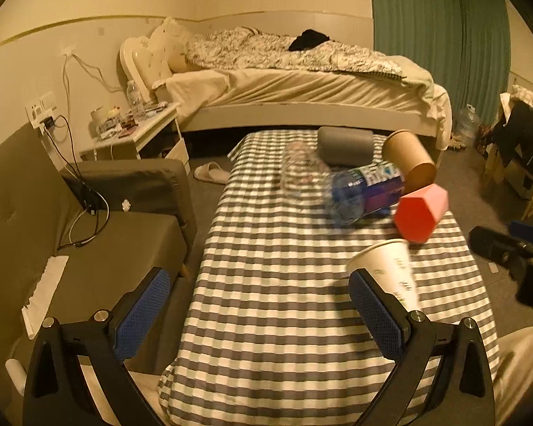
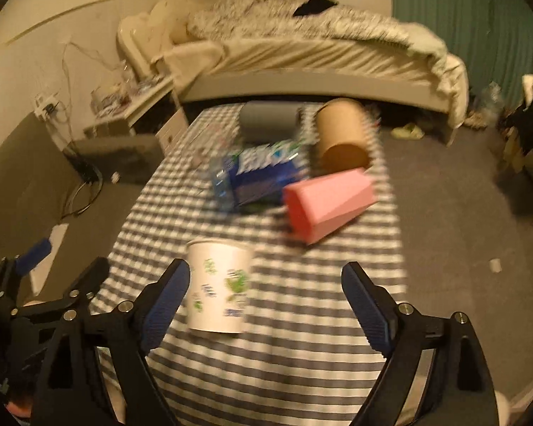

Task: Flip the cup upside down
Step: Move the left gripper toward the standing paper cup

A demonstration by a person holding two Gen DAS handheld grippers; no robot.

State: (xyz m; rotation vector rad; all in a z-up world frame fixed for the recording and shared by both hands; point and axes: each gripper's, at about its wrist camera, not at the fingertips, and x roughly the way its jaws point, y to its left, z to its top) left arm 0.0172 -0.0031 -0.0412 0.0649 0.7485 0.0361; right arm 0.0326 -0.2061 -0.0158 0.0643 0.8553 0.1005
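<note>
Cup [image 1: 391,269] first: in the left wrist view the white paper cup with green print stands upright, mouth up, on the near right of the checked counter [image 1: 266,284], just beyond the right finger of the left hand-held gripper [image 1: 259,312]. That hand-held gripper is spread wide and holds nothing. Farther back lie a water bottle [image 1: 366,188], a pink cup [image 1: 421,211] and a brown cup [image 1: 410,159], all on their sides, with a grey roll [image 1: 344,143] behind. Beyond are a bed [image 1: 302,85], a nightstand [image 1: 138,131] and a sofa [image 1: 89,213] on the left.

In the right wrist view — blurred — the cup [image 2: 218,284] sits just beside the left finger of the right hand-held gripper [image 2: 266,298], which is also wide open and empty. To flip it well, centre the cup between the fingers, grip mid-wall gently — paper crushes — then lift before turning. The cloth [image 2: 284,372] looks soft, so set the rim down flat.
</note>
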